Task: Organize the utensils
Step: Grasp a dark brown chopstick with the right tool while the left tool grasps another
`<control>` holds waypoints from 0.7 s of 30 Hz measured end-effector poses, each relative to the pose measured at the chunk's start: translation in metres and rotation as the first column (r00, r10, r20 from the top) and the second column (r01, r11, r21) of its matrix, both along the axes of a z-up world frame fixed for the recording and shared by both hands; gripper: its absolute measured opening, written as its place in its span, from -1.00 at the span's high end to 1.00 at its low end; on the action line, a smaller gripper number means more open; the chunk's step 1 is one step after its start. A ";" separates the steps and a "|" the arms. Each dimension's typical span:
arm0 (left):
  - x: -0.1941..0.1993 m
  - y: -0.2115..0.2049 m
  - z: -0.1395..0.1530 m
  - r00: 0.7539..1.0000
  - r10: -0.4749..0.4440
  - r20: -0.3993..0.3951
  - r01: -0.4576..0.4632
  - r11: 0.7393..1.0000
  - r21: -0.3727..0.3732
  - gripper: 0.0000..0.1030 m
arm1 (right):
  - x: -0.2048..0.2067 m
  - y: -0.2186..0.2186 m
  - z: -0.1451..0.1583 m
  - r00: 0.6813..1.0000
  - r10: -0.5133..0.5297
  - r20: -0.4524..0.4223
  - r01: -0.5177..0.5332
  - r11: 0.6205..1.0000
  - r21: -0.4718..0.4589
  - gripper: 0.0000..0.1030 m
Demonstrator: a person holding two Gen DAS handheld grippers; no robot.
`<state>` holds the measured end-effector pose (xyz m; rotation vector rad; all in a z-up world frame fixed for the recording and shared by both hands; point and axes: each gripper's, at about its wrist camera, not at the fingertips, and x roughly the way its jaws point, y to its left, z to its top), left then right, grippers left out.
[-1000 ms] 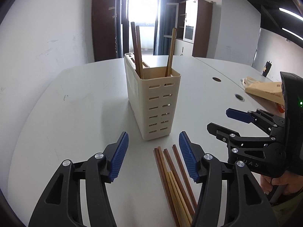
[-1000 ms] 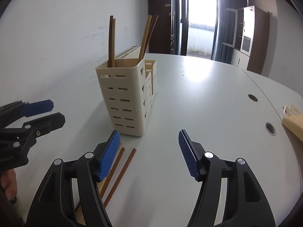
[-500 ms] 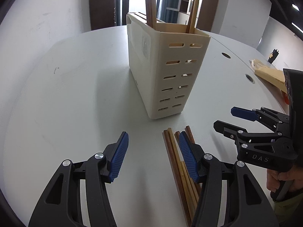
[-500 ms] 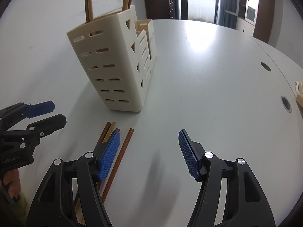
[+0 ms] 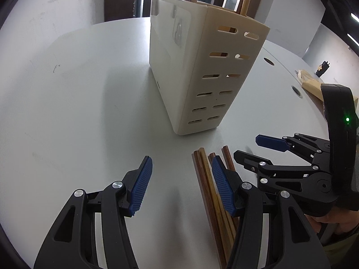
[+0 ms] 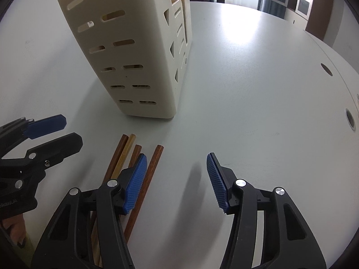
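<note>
Both grippers have dropped low over the white bench [image 5: 67, 112] now, and the cream utensil holder [image 5: 197, 78] that sat well off a second ago looms right in front of them. It stands upright with a few chopsticks already poking out of its top.

The loose chopsticks [image 6: 125, 157] lie flat on the bench just short of the holder's near end, a small bundle side by side, brown ones with a paler one among them. One reddish-brown stick [image 6: 152, 168] lies slightly apart on the right of the bunch.

The left gripper [image 5: 180, 183] hangs with its jaws apart and empty; its right blue pad sits over the bundle, the bench bare between the pads.

The right gripper [image 6: 176, 179] is narrowing, its jaws closing. Nothing is between them yet: the separate stick runs just beside the inner face of the left pad, the rest of the bundle hidden partly under that finger.

So the approach looks done and the pick is starting. From here I'd say the right gripper needs to shift left to straddle that stick, or it will close on air.
</note>
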<state>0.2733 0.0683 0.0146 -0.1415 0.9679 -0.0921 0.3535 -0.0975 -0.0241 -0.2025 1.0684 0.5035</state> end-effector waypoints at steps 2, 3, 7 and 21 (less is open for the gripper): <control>0.000 0.000 -0.001 1.000 -0.003 -0.003 0.003 1.000 -0.001 -0.08 | 0.001 0.004 -0.008 1.000 0.005 -0.011 -0.005 1.000 -0.010 0.03; 0.001 0.000 -0.002 1.000 -0.005 -0.004 0.005 1.000 0.000 -0.08 | 0.001 0.005 -0.010 1.000 0.007 -0.016 -0.007 1.000 -0.012 0.04; 0.003 0.005 -0.005 1.000 0.008 -0.011 -0.008 1.000 -0.004 -0.08 | 0.002 0.008 -0.018 1.000 0.007 -0.021 -0.008 1.000 -0.015 0.10; 0.019 -0.001 -0.021 0.998 0.000 -0.060 0.001 1.000 0.020 0.03 | -0.008 0.004 -0.031 0.999 0.032 -0.009 -0.032 0.999 -0.037 0.47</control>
